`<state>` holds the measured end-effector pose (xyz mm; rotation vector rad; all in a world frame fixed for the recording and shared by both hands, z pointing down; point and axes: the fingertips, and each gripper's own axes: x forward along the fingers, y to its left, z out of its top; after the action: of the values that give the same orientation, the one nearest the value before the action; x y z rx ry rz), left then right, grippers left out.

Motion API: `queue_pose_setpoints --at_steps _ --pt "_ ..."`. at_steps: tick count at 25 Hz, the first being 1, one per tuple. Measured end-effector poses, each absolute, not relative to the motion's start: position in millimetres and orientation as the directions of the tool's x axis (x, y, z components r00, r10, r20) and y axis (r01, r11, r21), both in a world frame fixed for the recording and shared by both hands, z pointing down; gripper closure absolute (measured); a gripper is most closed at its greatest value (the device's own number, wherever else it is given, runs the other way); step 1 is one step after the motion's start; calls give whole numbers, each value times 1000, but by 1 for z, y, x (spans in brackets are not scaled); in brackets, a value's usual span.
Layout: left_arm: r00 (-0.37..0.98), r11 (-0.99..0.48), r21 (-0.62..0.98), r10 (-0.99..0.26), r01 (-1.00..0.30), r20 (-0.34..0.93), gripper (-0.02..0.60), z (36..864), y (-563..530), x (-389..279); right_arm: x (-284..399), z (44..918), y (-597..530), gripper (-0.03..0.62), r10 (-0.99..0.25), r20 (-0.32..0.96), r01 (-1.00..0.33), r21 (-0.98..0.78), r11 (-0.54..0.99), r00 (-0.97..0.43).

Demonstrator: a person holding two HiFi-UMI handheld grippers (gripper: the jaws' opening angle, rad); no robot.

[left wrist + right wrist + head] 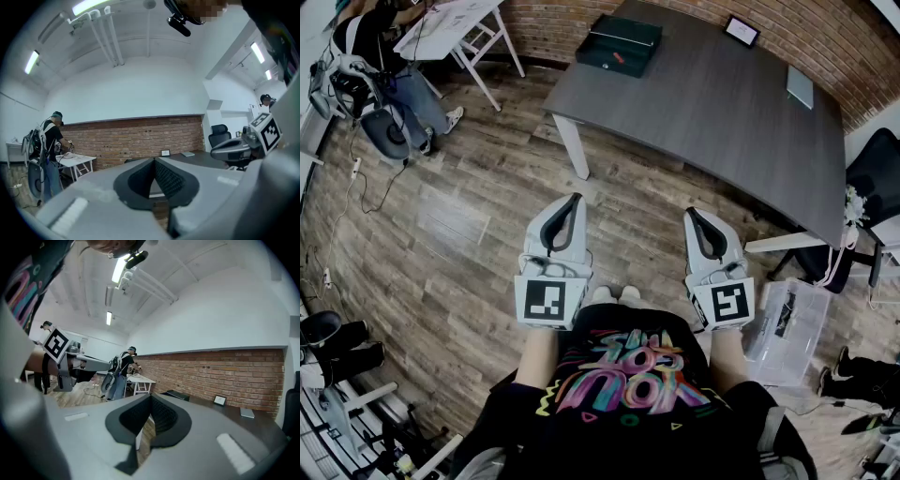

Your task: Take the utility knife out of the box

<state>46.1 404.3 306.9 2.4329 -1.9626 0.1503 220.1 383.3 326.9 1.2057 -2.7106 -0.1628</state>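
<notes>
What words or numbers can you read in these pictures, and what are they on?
Nothing reads clearly.
T-shirt: colourful swirly lettering, too stylised to read.
Marker cubes: black-and-white square patterns, no words.
Small frame on the table: too small to read.
Label on the clear bin: too small to read.

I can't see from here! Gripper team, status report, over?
Left gripper and right gripper both shut, empty, held level. Dark green box on the grey table, far ahead, untouched. Nothing seen blocking the way. Over.
</notes>
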Motion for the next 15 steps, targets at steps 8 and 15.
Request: queue_pose_setpoints --at_steps 8,15 --pt "204 -209 -68 -976 -976 70 580 302 410 59 237 322 389 595 -747 75 -731 163 663 -661" --pt "165 -172 -78 -983 -982 85 580 311 423 68 254 331 394 595 -736 77 -723 143 676 -673"
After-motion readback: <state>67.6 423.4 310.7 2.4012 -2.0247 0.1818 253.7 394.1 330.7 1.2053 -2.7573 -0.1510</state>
